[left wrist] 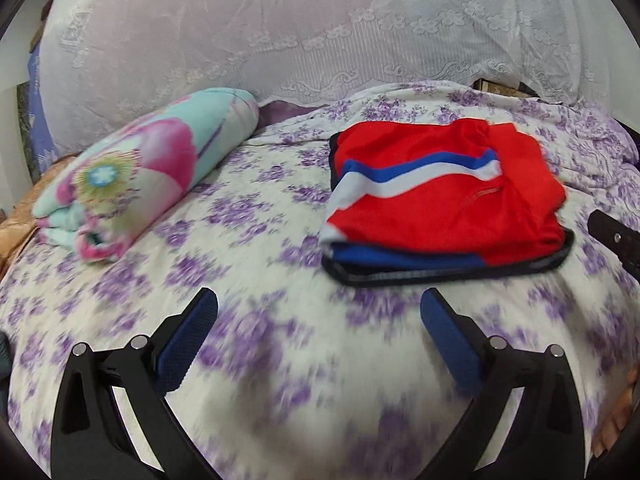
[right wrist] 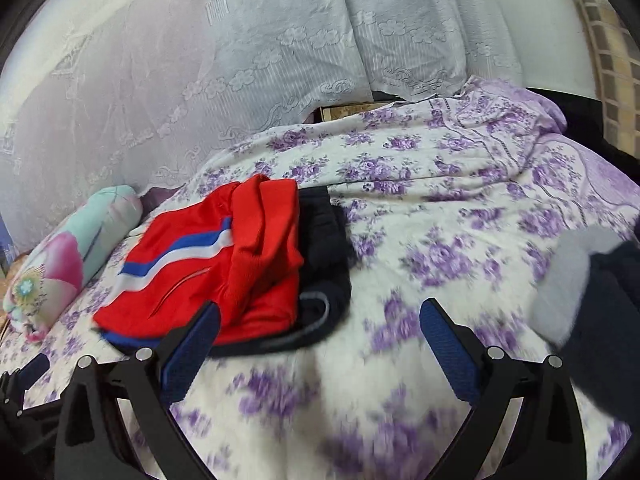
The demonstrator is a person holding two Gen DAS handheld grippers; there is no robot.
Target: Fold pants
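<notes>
The red pants with a blue and white stripe lie folded into a compact stack on the bed, dark waistband at the near edge. In the right wrist view the pants lie left of centre. My left gripper is open and empty, held above the sheet in front of the pants. My right gripper is open and empty, its left finger overlapping the pants' near edge in view. The right gripper's tip shows at the right edge of the left wrist view.
A bed sheet with purple flowers covers the bed. A rolled floral blanket lies at the left, also in the right wrist view. A white lace curtain hangs behind. A grey and dark sleeve is at the right.
</notes>
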